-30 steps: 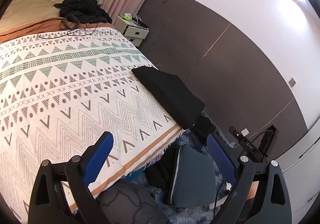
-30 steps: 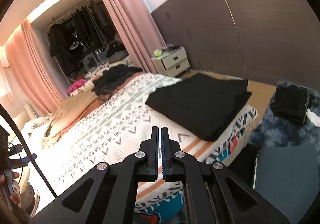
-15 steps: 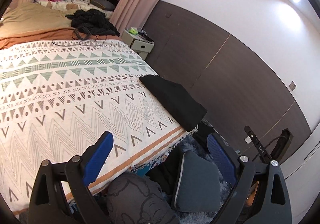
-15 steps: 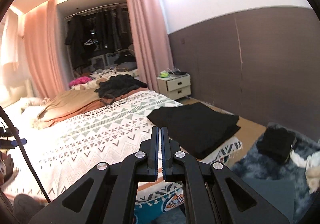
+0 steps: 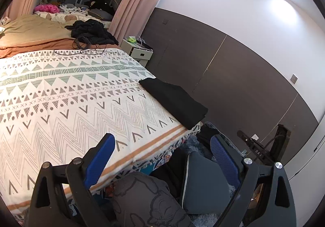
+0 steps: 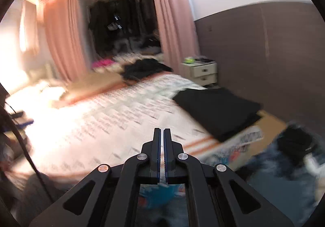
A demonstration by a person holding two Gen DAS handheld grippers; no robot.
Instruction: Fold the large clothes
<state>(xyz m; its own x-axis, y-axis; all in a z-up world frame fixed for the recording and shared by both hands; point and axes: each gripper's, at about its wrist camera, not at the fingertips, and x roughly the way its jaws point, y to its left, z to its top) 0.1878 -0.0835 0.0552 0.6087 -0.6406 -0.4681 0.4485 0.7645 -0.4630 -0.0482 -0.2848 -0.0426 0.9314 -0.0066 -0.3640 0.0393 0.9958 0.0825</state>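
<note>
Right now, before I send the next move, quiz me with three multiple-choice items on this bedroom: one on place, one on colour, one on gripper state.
1. Where does the folded black garment lie?
A. on the bedside cabinet
B. on the patterned bedspread, at its corner near the dark wall
C. on the floor rug

2. What colour are the pads on the left gripper fingers?
A. blue
B. red
C. yellow

3. How do the two grippers stand?
A. both open
B. left shut, right open
C. left open, right gripper shut on nothing

Answers: 1 B, the garment rests flat on the bedspread's corner. 2 A, both pads show blue. 3 C, left fingers are spread wide; right fingers meet with nothing between.
</note>
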